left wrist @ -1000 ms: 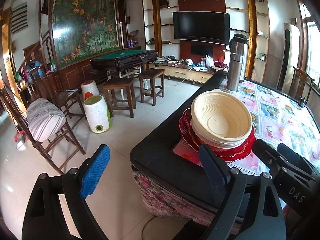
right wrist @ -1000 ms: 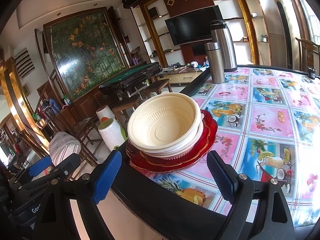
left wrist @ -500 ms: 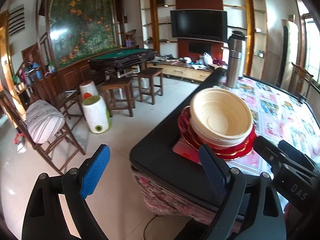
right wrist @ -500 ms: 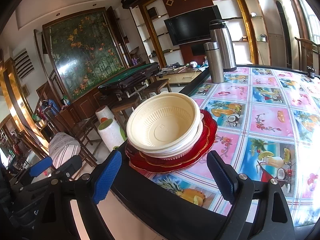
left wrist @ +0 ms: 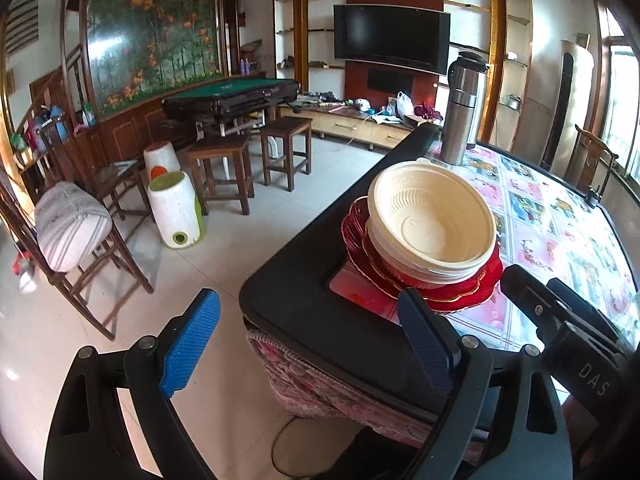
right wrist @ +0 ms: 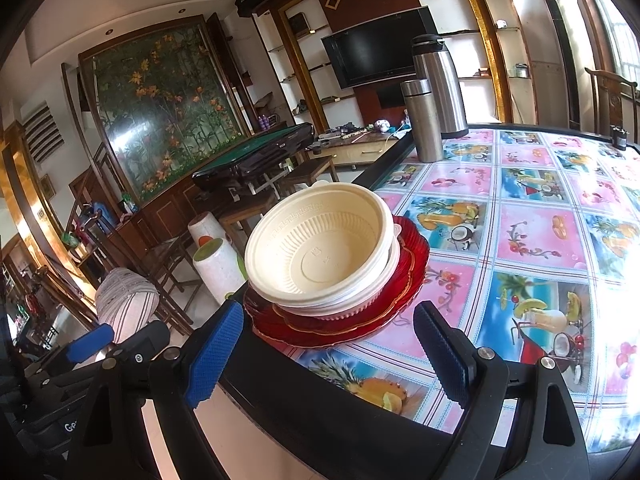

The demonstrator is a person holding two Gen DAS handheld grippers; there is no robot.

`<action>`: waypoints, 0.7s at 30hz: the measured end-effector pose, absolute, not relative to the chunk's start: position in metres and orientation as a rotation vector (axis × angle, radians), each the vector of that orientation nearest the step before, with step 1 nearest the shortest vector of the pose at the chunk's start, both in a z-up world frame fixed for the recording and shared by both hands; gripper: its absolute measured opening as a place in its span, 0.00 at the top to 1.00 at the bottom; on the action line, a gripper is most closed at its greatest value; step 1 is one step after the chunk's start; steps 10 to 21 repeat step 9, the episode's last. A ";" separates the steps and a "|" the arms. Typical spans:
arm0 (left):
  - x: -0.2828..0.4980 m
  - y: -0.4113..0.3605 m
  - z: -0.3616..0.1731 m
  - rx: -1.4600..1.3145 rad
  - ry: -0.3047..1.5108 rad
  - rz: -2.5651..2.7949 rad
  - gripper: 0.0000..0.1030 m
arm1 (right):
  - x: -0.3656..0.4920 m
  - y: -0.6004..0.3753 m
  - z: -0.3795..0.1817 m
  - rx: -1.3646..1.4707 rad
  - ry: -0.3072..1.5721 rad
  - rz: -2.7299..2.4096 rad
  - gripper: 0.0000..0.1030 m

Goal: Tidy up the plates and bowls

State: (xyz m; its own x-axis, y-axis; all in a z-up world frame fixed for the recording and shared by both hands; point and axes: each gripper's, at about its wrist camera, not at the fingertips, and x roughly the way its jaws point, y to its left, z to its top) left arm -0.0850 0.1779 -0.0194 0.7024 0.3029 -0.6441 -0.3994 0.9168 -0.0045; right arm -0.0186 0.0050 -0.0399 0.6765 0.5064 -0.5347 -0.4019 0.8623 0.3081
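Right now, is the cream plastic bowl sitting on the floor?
No, the cream plastic bowl sits atop the stacked red glass plates on the table.

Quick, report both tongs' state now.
Left tongs: open, holding nothing.
Right tongs: open, holding nothing, short of the bowls.

Bright daylight, both fisheye views. Light enters from windows (left wrist: 618, 92) on right side. Strong glare washes out tablecloth (right wrist: 616, 264) at right edge of right wrist view. Glass mural (left wrist: 152, 36) reflects pale sheen; floor tiles (left wrist: 224, 248) shine. Straight lines bow near edges, dark vignette in corners. Focus sharp throughout, no motion blur.
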 end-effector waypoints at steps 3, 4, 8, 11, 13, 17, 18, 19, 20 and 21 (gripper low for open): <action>-0.082 0.179 -0.020 -0.135 0.704 0.435 0.11 | -0.018 0.005 -0.040 0.169 0.652 0.514 0.14; -0.083 0.181 -0.020 -0.139 0.697 0.436 0.11 | -0.018 0.006 -0.040 0.169 0.651 0.513 0.14; -0.087 0.186 -0.016 -0.158 0.670 0.450 0.11 | -0.018 0.006 -0.040 0.169 0.654 0.514 0.14; -0.088 0.188 -0.016 -0.159 0.668 0.455 0.11 | -0.018 0.006 -0.040 0.169 0.655 0.516 0.14; -0.088 0.188 -0.016 -0.159 0.668 0.455 0.11 | -0.018 0.006 -0.040 0.169 0.655 0.516 0.14; -0.088 0.188 -0.016 -0.159 0.668 0.455 0.11 | -0.018 0.006 -0.040 0.169 0.655 0.516 0.14; -0.088 0.188 -0.016 -0.159 0.668 0.455 0.11 | -0.018 0.006 -0.040 0.169 0.655 0.516 0.14; -0.088 0.188 -0.016 -0.159 0.668 0.455 0.11 | -0.018 0.006 -0.040 0.169 0.655 0.516 0.14; -0.088 0.188 -0.016 -0.159 0.668 0.455 0.11 | -0.018 0.006 -0.040 0.169 0.655 0.516 0.14; -0.088 0.188 -0.016 -0.159 0.668 0.455 0.11 | -0.018 0.006 -0.040 0.169 0.655 0.516 0.14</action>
